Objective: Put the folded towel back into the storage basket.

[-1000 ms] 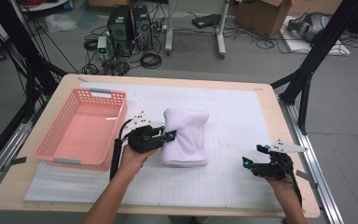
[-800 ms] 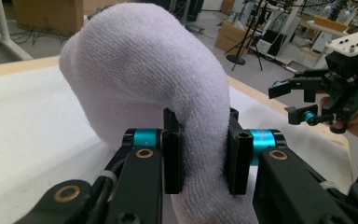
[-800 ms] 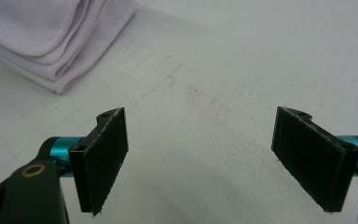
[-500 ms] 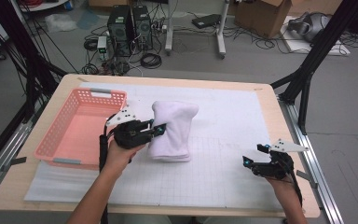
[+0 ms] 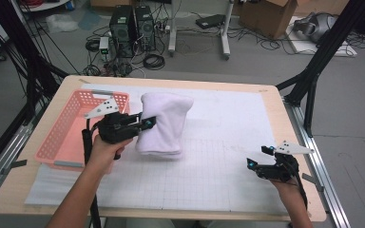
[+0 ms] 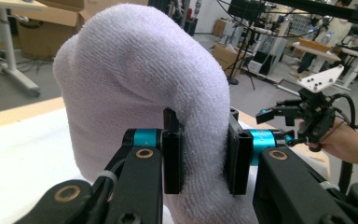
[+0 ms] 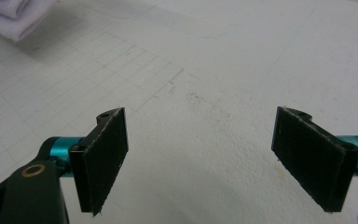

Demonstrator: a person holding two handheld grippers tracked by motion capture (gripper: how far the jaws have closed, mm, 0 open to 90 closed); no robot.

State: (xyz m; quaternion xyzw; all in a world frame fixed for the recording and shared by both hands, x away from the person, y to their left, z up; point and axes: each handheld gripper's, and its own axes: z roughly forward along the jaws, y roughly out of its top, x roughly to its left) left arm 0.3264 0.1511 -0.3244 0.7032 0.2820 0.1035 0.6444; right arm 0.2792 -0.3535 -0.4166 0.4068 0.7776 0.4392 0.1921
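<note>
A folded white towel (image 5: 164,123) hangs lifted off the white gridded mat (image 5: 209,161), just right of the pink basket (image 5: 76,126). My left gripper (image 5: 145,124) is shut on the towel's left side; in the left gripper view both black pads (image 6: 172,151) press into the thick roll of towel (image 6: 144,84). My right gripper (image 5: 256,164) rests low over the mat at the front right, its jaws wide apart. In the right gripper view its gripper (image 7: 200,158) stands open with bare mat between the pads, and a corner of the towel (image 7: 14,18) shows at the top left.
The pink basket stands at the table's left side, its inside bare. The wooden table edge (image 5: 171,80) runs along the back. Beyond it on the floor are computer towers (image 5: 130,23), cables and cardboard boxes (image 5: 271,14). Black frame struts (image 5: 313,80) rise at both sides.
My left gripper has risen and moved left toward the basket, carrying the towel off the mat with it. The right gripper has stayed in place.
</note>
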